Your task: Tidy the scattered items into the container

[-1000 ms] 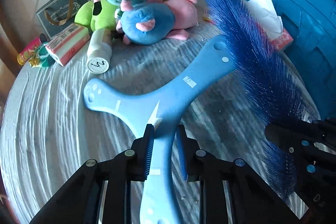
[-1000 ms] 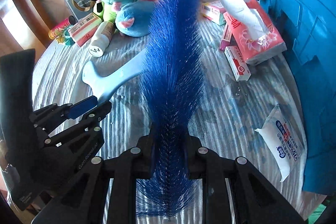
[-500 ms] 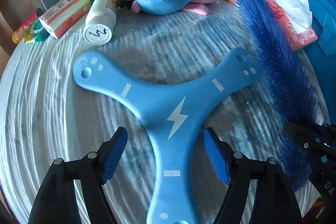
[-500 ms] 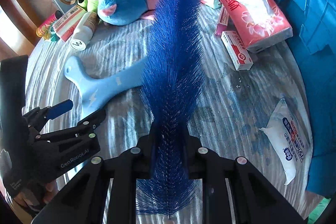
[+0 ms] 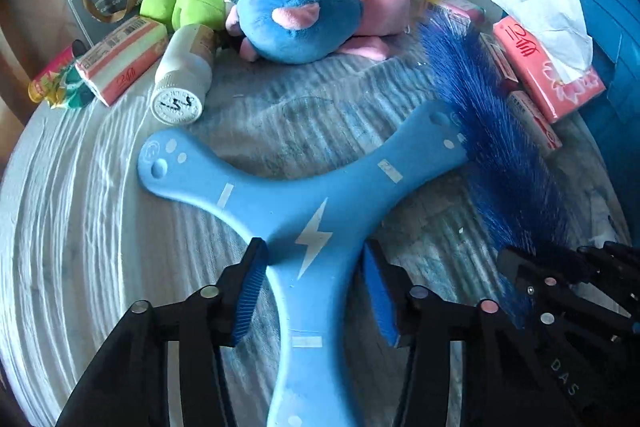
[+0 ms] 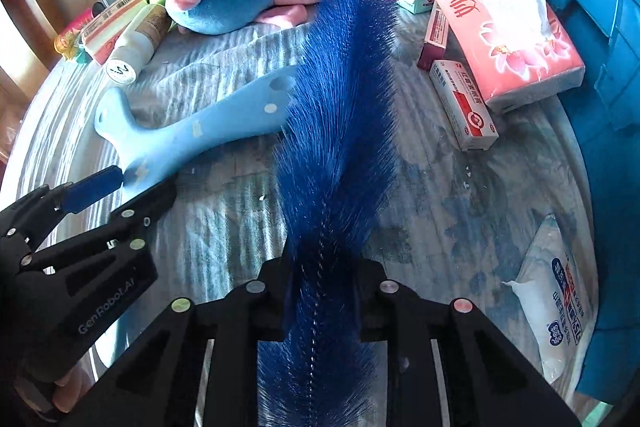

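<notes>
A round table covered in a wrinkled pale blue-grey cloth [image 5: 100,227] is filling both views, with the blue plastic lattice-walled container [image 6: 600,75] standing along the right edge; its inside is not showing. The left gripper [image 5: 316,287] is closing its jaws around the lower arm of the light blue three-armed boomerang with a white lightning bolt [image 5: 312,227], lying flat at centre frame; whether the pads are pressing yet I cannot tell. The right gripper [image 6: 326,291] is clamping the long dark blue bristle brush [image 6: 344,115], which is reaching up the frame over one boomerang arm. A pink tissue pack [image 6: 508,43] is lying just beside the container at upper right.
</notes>
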A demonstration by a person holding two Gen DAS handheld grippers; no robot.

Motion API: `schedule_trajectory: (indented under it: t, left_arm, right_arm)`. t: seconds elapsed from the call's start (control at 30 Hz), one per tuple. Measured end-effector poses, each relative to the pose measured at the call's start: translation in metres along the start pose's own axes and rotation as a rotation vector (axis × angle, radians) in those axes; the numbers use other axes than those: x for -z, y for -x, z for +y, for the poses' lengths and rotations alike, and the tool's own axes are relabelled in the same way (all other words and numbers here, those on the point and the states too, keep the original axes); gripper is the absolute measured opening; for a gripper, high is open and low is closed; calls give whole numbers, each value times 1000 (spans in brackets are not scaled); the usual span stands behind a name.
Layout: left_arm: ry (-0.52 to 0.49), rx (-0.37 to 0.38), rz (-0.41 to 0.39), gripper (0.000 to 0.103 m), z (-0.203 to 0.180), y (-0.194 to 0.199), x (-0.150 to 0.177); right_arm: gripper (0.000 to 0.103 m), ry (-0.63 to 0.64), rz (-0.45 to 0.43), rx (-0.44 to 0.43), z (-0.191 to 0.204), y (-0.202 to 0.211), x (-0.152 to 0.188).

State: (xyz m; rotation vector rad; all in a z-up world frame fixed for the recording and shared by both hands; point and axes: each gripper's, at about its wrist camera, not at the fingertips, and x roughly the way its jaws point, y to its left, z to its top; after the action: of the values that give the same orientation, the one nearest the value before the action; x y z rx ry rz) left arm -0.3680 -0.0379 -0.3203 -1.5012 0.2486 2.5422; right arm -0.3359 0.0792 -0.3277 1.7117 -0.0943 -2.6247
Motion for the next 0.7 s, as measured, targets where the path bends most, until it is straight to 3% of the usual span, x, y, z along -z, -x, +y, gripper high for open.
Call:
schedule_trajectory:
  t: [0.23, 0.7]
  left_arm:
    - [-6, -20, -106, 14, 4, 42, -12]
    - [55, -23, -298, 5, 40, 137, -44]
  right_arm:
    - [20, 7, -108, -14, 0, 49, -9]
    - [20, 54, -274, -15, 18, 144, -39]
